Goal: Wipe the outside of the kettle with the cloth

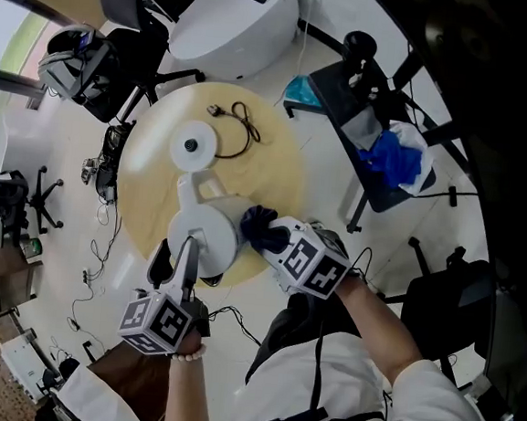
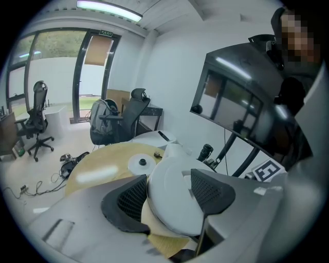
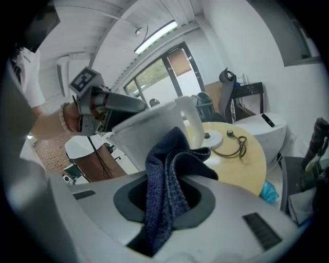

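- Firmly, our left gripper [image 2: 169,194] had its jaws clenched on the white kettle [image 1: 202,227], holding it at the near edge of the round bench [image 1: 157,173].
- Our right gripper [image 3: 164,198] had its jaws clamped on the dark blue cloth [image 3: 167,169], whose bunched end met the kettle's side.
- To wipe well, we judged, the cloth should press flat and travel in overlapping strokes round the wall, while the left grip holds steady and turns the kettle to offer fresh areas.
- The kettle's lid looked shut; whether anything was inside we could not tell.
- Its power base [image 1: 193,146] sat bare on the bench, a cord [image 1: 243,125] beside it.
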Tool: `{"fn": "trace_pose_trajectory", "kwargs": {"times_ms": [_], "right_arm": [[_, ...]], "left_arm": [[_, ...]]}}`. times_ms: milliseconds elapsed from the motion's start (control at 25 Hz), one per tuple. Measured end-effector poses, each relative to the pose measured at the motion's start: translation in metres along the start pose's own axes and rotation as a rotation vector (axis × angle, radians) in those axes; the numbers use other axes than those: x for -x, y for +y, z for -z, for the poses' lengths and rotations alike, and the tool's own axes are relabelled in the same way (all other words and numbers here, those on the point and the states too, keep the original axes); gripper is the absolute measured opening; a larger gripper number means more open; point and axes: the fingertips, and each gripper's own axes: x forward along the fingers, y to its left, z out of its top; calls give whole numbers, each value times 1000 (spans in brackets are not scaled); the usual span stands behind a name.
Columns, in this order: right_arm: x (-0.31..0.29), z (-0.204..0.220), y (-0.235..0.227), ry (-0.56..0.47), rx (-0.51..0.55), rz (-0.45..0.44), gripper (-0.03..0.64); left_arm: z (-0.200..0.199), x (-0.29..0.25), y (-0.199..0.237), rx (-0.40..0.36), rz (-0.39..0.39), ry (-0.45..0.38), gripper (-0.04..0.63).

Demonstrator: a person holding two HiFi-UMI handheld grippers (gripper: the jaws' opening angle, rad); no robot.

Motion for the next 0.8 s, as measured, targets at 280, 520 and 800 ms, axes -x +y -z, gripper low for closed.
{"fn": "trace_pose_trajectory", "kwargs": {"times_ms": [280, 520, 800], "right_arm": [[-51, 60, -40, 140, -58, 38, 71], [-80, 93, -53, 237, -43, 36, 71], [-69, 76, -40, 216, 19, 28, 71]], "left_arm": [[5, 6, 1, 104, -10, 26, 279], [12, 9, 9, 163, 15, 22, 279], [10, 4, 13, 185, 8, -15, 279]]}}
